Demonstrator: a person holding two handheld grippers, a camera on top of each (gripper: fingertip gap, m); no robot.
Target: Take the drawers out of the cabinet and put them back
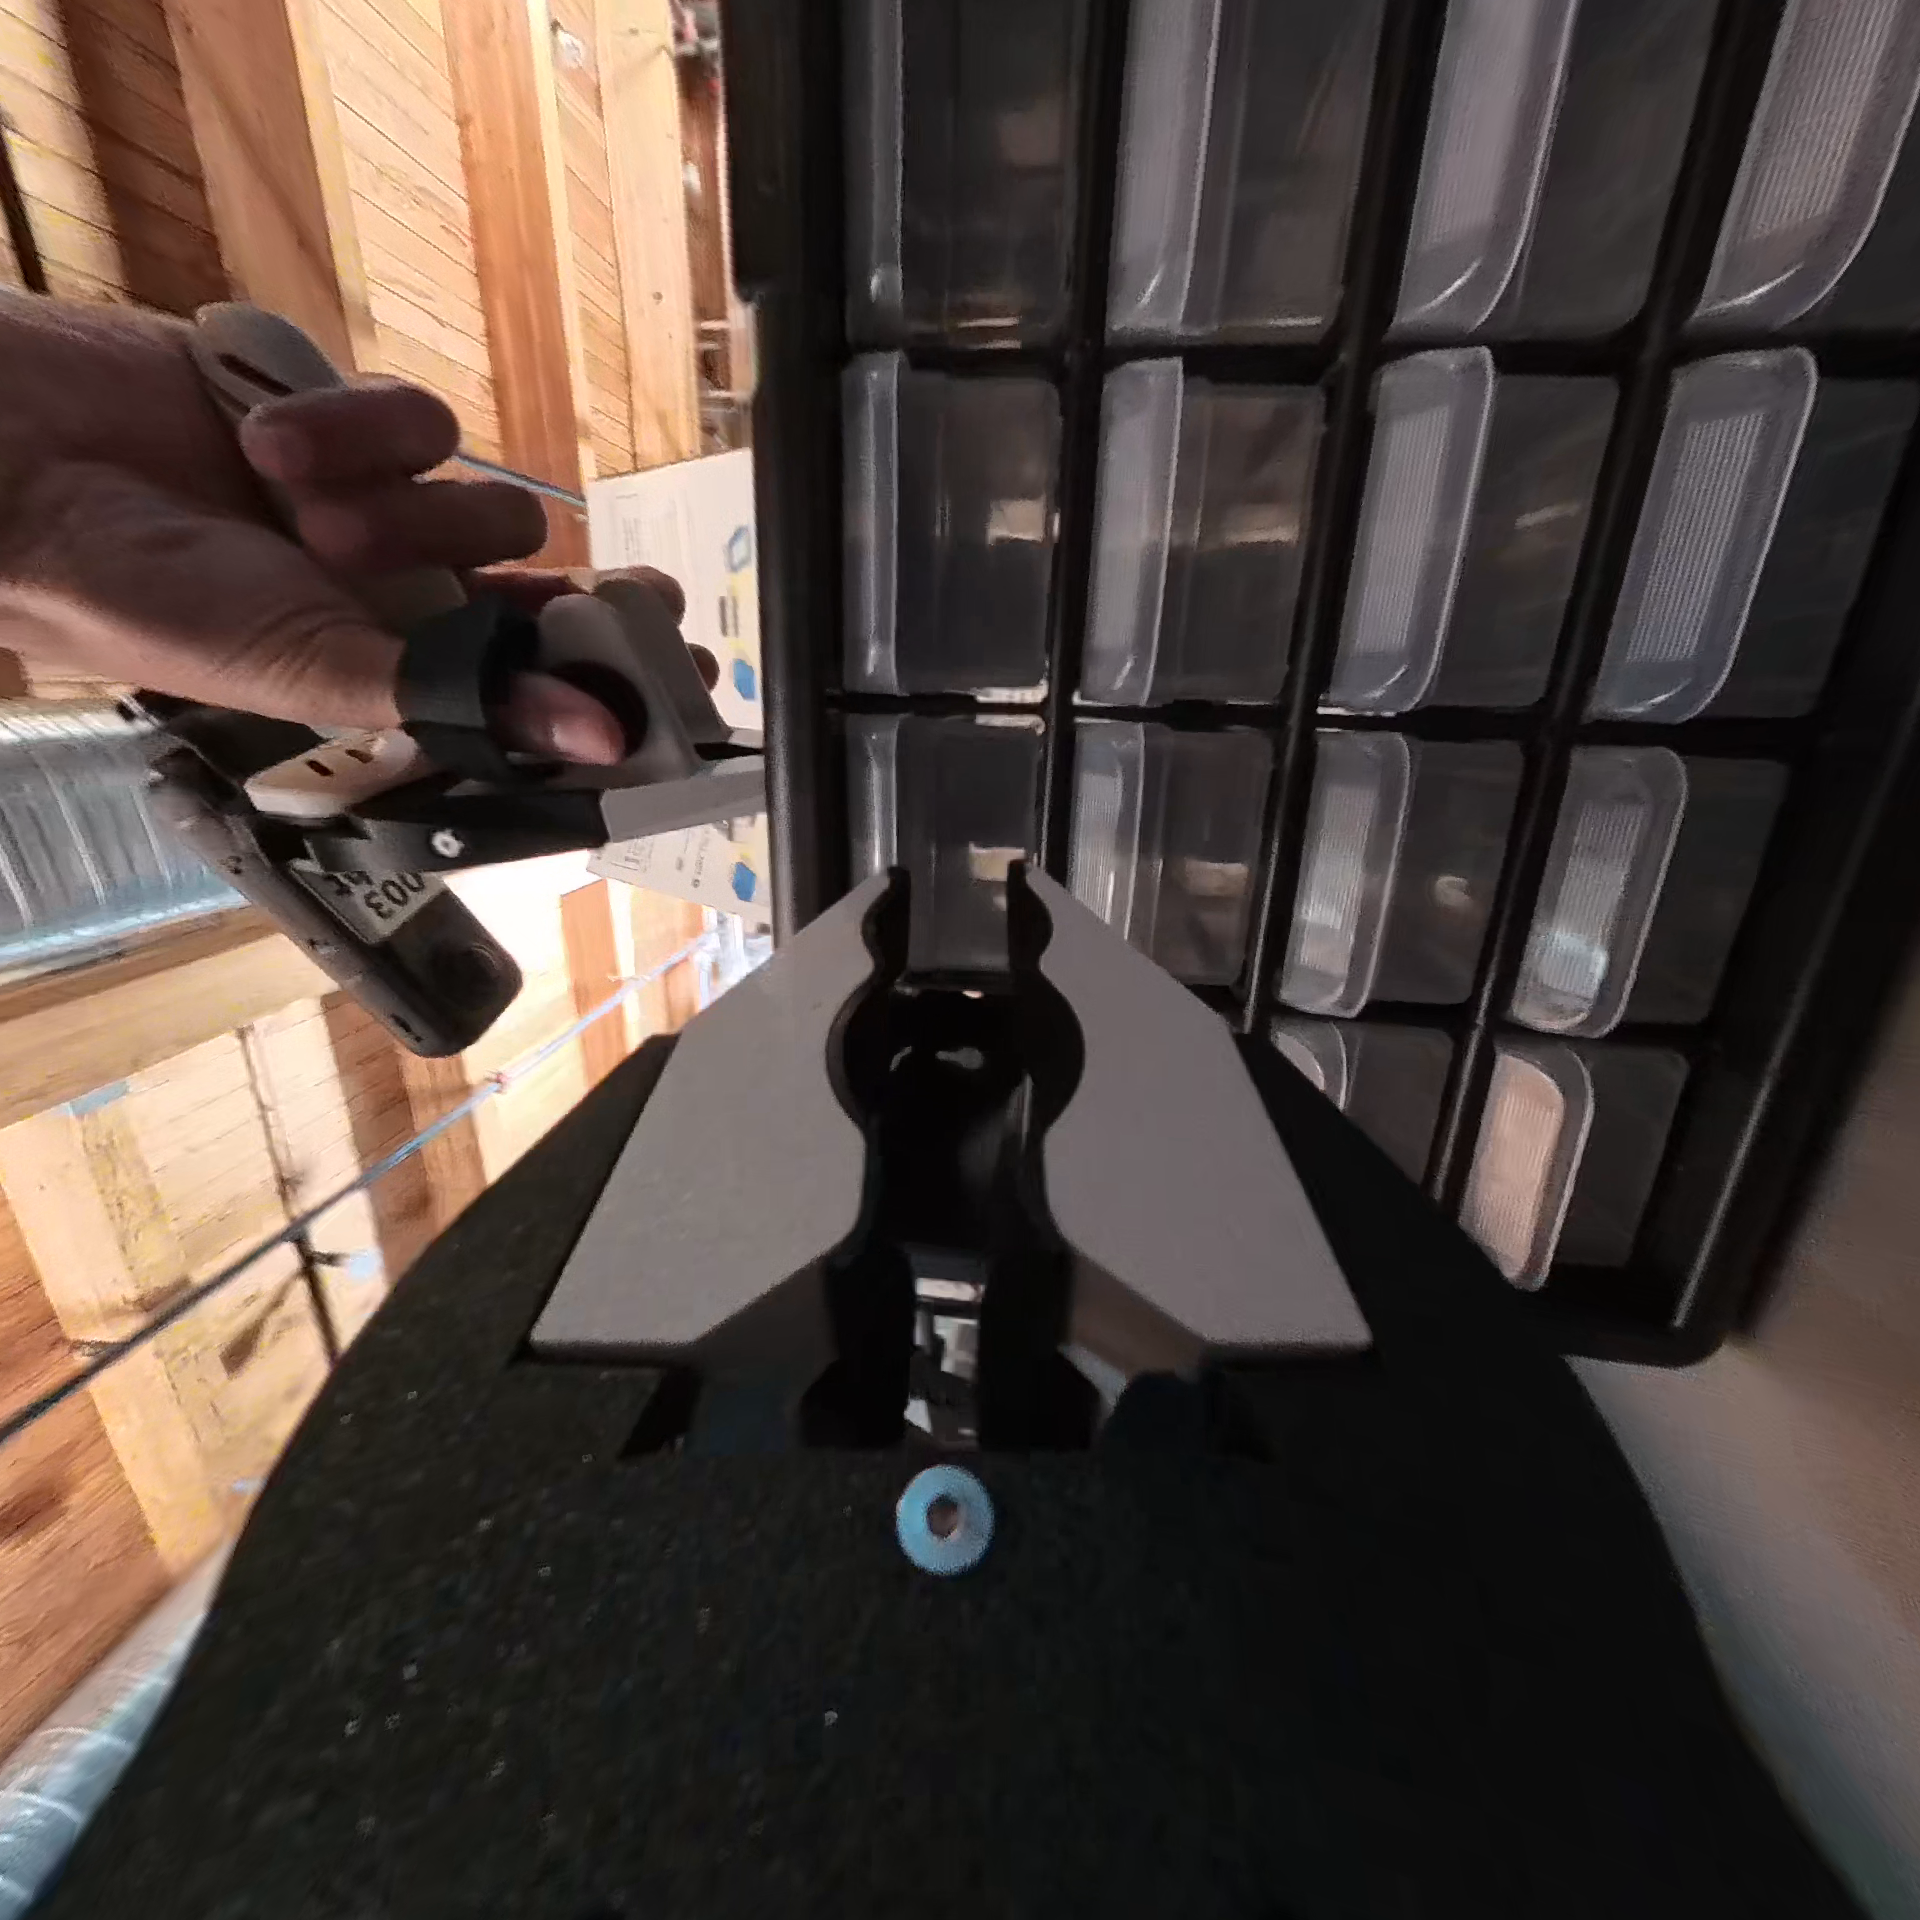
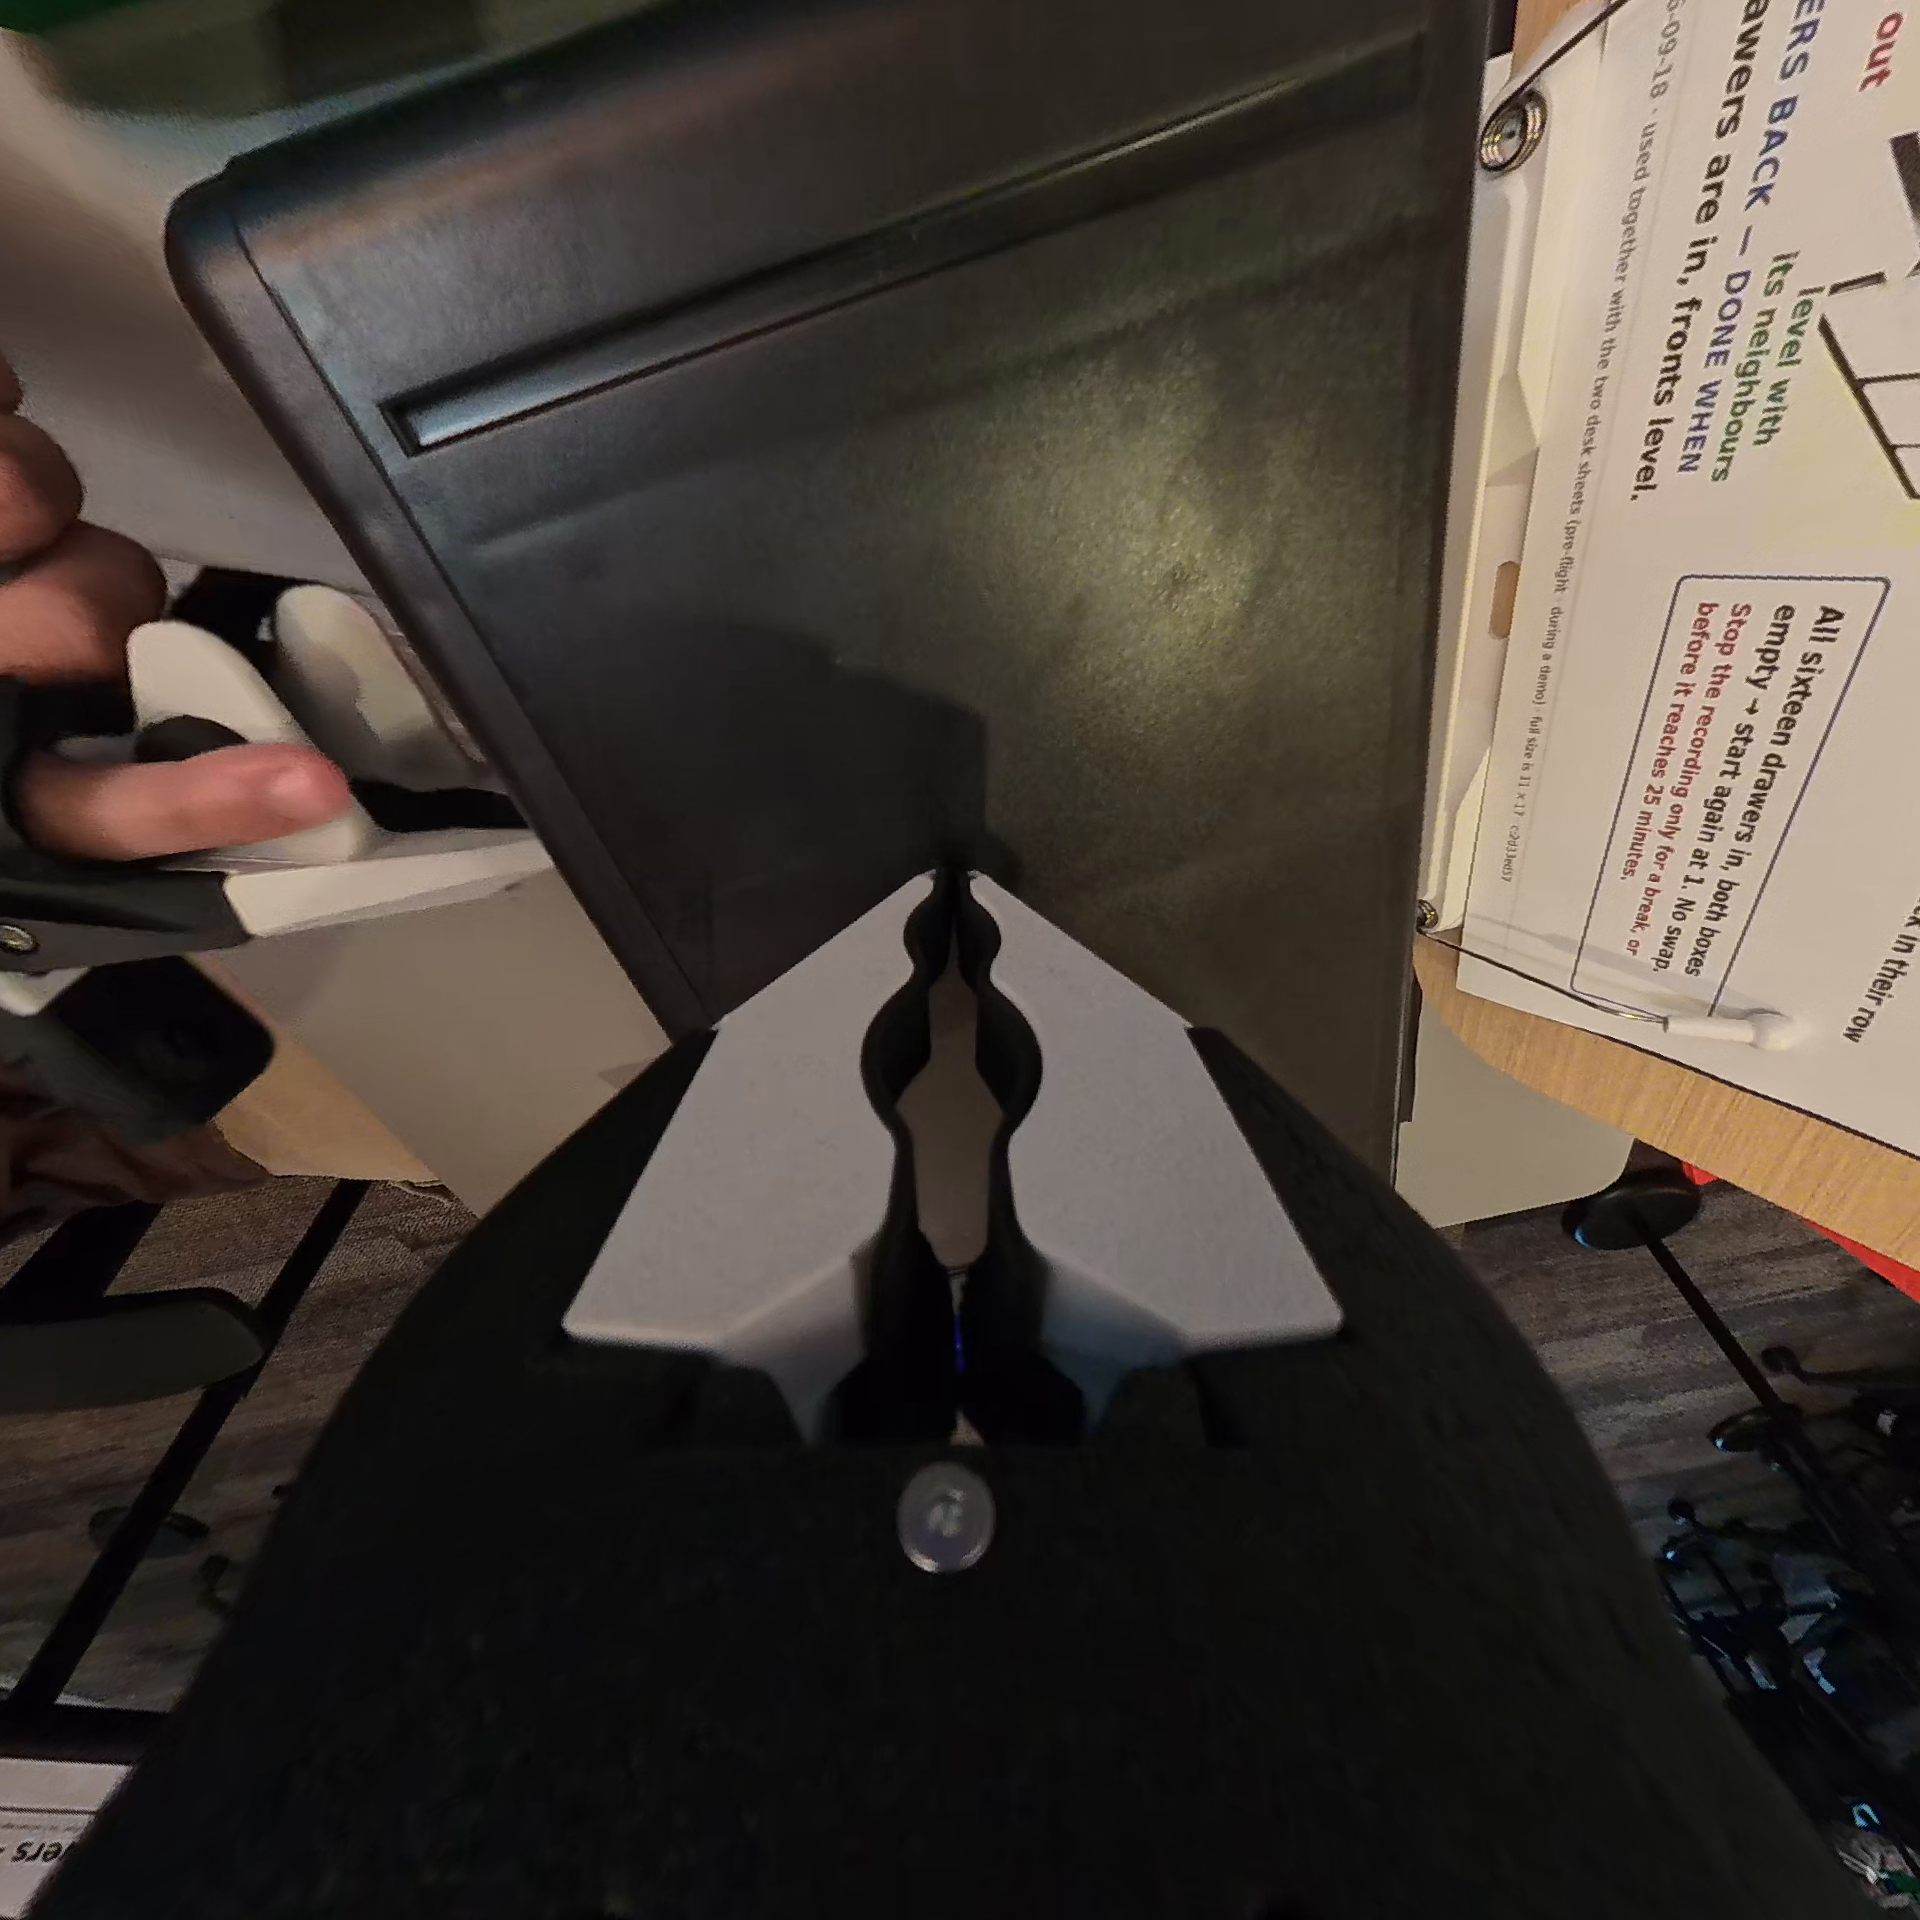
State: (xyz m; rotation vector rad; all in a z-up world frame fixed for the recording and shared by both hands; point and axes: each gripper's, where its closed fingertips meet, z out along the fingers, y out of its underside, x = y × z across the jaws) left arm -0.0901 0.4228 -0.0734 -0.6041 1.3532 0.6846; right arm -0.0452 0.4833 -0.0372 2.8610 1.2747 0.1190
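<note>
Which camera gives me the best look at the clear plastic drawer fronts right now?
The left wrist view: it faces the black cabinet's grid of clear plastic drawers, with the left gripper at one drawer. The right wrist view shows only the cabinet's plain black side panel, with the right gripper shut against it; no drawer fronts.

I see wooden wall planks (image 1: 343, 156) | silver foil duct (image 1: 73, 831) under them | printed instruction sheet (image 2: 1704, 520) on white stand (image 2: 1507, 1143) | tan tabletop (image 2: 1662, 1070) | black cables (image 2: 1766, 1507) on grey floor.
</note>
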